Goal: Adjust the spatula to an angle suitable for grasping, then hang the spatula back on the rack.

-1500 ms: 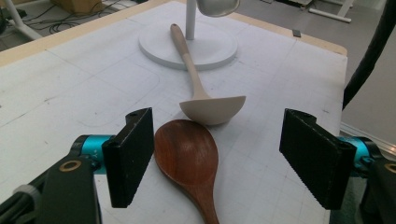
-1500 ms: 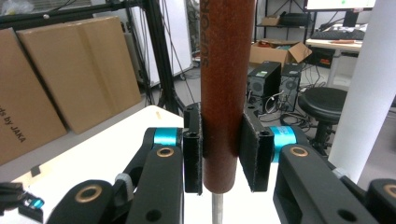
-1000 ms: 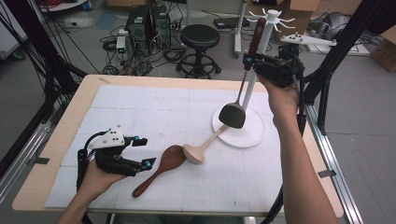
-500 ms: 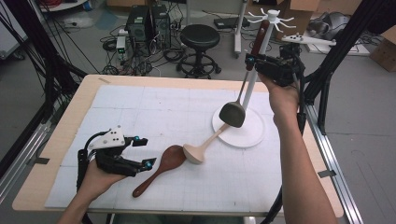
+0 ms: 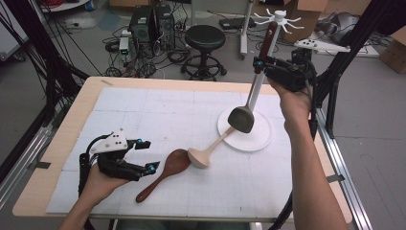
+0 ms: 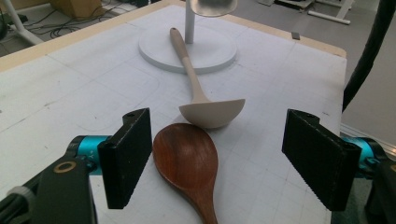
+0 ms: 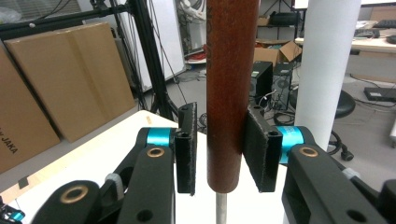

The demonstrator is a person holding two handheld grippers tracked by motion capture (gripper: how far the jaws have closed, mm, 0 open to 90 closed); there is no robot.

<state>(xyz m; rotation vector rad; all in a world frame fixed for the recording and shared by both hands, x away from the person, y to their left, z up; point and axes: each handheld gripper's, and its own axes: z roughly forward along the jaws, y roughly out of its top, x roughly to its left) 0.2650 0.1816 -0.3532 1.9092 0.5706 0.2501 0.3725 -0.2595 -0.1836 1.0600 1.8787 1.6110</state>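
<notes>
the right gripper point(image 7: 218, 154) has just been easing its fingers point(image 7: 187, 149) apart around the spatula's brown handle point(image 7: 232, 93); keep it upright beside the white post point(image 7: 327, 70), hook settled, before letting go; left gripper point(image 6: 219, 158) gapes empty

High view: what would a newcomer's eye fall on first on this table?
A tall dark-headed utensil stands out, upright over the round white base at the table's right. Its brown handle sits between the jaws of the right gripper, which have just been opening. Mid-table lie a wooden spoon and a pale ladle, just ahead of the left gripper, whose jaws are open.
</notes>
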